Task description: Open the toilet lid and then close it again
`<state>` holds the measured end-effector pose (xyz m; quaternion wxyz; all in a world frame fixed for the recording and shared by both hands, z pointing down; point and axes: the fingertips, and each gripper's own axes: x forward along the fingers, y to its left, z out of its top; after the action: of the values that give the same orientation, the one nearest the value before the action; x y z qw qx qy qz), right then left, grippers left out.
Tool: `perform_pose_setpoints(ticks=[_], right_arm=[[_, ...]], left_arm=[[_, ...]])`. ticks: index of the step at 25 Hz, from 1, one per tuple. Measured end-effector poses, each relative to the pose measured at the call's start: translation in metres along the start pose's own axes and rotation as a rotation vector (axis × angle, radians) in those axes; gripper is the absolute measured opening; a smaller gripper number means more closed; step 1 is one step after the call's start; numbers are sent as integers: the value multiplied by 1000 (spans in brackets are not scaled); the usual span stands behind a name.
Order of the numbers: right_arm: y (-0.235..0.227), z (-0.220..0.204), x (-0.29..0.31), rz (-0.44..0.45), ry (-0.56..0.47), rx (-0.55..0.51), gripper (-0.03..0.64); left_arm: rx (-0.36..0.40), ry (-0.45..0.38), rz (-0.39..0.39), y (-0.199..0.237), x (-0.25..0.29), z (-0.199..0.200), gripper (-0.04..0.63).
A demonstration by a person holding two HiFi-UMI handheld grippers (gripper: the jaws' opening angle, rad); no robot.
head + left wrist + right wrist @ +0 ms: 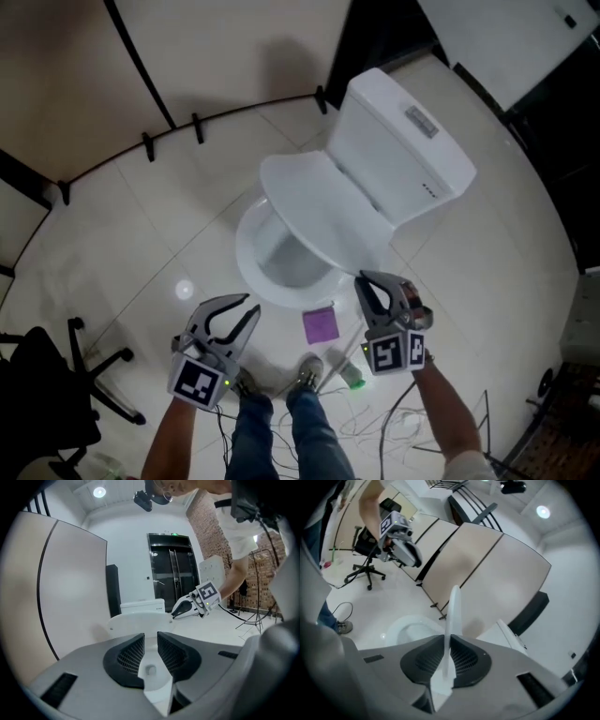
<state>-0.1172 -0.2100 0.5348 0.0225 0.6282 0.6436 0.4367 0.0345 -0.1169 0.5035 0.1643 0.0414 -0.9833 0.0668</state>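
Observation:
A white toilet stands on the pale floor, its bowl (281,267) uncovered and its lid (319,206) lifted partway, tilted toward the tank (403,150). My right gripper (367,277) is at the lid's front edge. In the right gripper view the thin lid edge (453,611) runs up between the right gripper (449,644) pads, which are shut on it. My left gripper (251,305) hovers left of the bowl's front, slightly open with nothing in it. In the left gripper view the left gripper (150,641) faces the lid (136,619) and the right gripper (180,610).
A purple cloth (321,324) and a green object (352,379) lie on the floor by the person's shoes (309,370), with loose cables nearby. An office chair (47,394) stands at the lower left. A curved partition (150,141) runs behind the toilet.

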Motion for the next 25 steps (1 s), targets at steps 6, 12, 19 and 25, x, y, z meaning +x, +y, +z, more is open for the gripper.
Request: perform_pose_setpoints(ticks=[6, 12, 19, 25], right_arm=[[-117, -23, -11, -126, 2, 320, 38], [-218, -74, -6, -259, 50, 590, 34], [-275, -125, 8, -298, 99, 807, 41], [-275, -122, 9, -289, 54, 850, 49]], left_arm=[[15, -44, 25, 12, 9, 71, 80], [27, -45, 44, 19, 18, 102, 80], [-34, -66, 72, 21, 26, 113, 80], [-114, -89, 85, 26, 20, 124, 80]])
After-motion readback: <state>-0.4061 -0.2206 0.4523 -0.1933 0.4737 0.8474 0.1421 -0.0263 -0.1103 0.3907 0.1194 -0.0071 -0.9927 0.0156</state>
